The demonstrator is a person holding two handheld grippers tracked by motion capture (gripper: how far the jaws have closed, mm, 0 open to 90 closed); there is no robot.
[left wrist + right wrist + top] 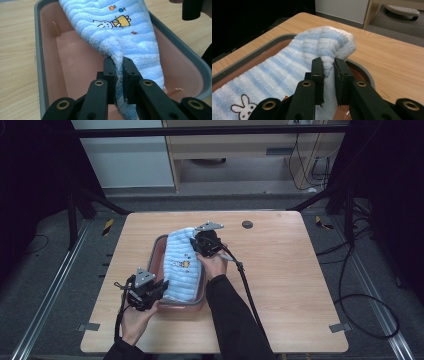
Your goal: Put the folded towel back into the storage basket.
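In the high view a blue-and-white striped towel (181,265) hangs stretched over a pink tub (176,307) with a grey rim, which sits near the middle of the pale wooden tabletop (290,285); the left tongs (159,289) hold its near end and the right tongs (196,241) its far end, so the cloth sags between them above the tub. The risk, as I judge it, is that each grip takes just a narrow fold of thick pile, and a pull apart or an uneven lift could slide one end free and drop the towel half over the rim instead of inside. In the left gripper view the left tongs (119,63) are pinching a bunched corner of the towel (130,32), a soft, looped terry with wavy ribs and a small printed rabbit; under it the tub (42,75) is smooth, glossy plastic with rounded corners and steep walls, slick enough that the tub itself may skid if the cloth drags on it. In the right gripper view the right tongs (328,66) are pinching a puckered white-and-blue edge of the towel (294,62), which humps up loosely beyond the jaws; the tub's rim (254,56) curves beneath it.
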